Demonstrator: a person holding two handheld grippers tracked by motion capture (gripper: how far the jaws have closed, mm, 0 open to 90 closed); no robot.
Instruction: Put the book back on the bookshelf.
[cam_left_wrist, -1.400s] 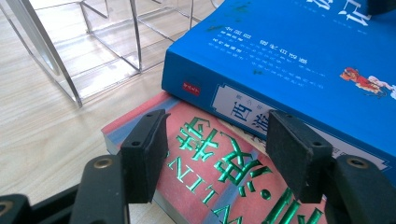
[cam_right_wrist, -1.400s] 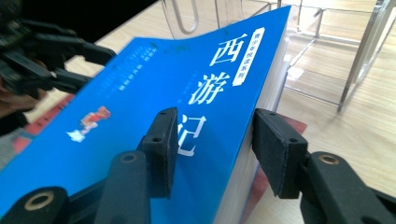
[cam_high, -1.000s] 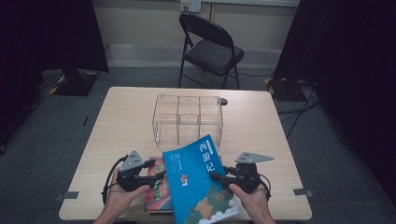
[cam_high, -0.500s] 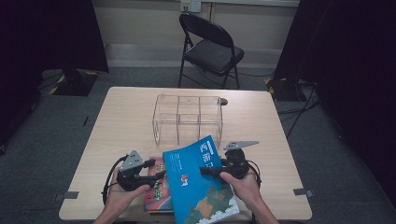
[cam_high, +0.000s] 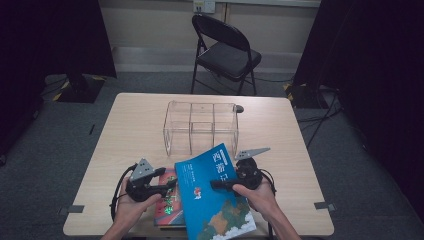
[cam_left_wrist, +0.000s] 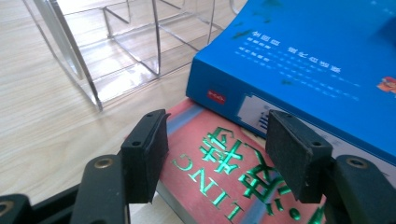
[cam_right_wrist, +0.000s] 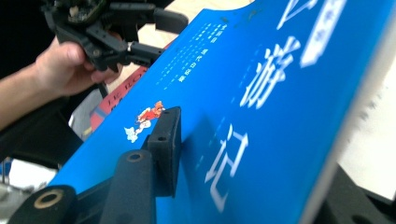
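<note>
Two books lie at the near edge of the table (cam_high: 125, 130): a blue book (cam_high: 212, 200) and, under its left side, a red book (cam_high: 167, 200) with shiny green lettering. Two grippers work on them, one in each of the person's hands. One clear plastic organiser (cam_high: 201, 128) stands past the books toward the middle of the table, and it has three compartments across. One black folding chair (cam_high: 225, 52) stands beyond the far edge.

The right gripper (cam_high: 222, 184) is clamped on the blue book's right edge; in the right gripper view one jaw presses flat on the cover while the other jaw sits under the book, mostly hidden by it. The book is tilted, with its gripped side raised. The left gripper (cam_high: 167, 186) rests with its jaws spread apart, just over the red book's near left corner, holding nothing.

The blue book covers most of the red one, so only a strip of the red cover shows. The blue book's near corner juts past the table edge. The small print on both covers is too fine to read.
</note>
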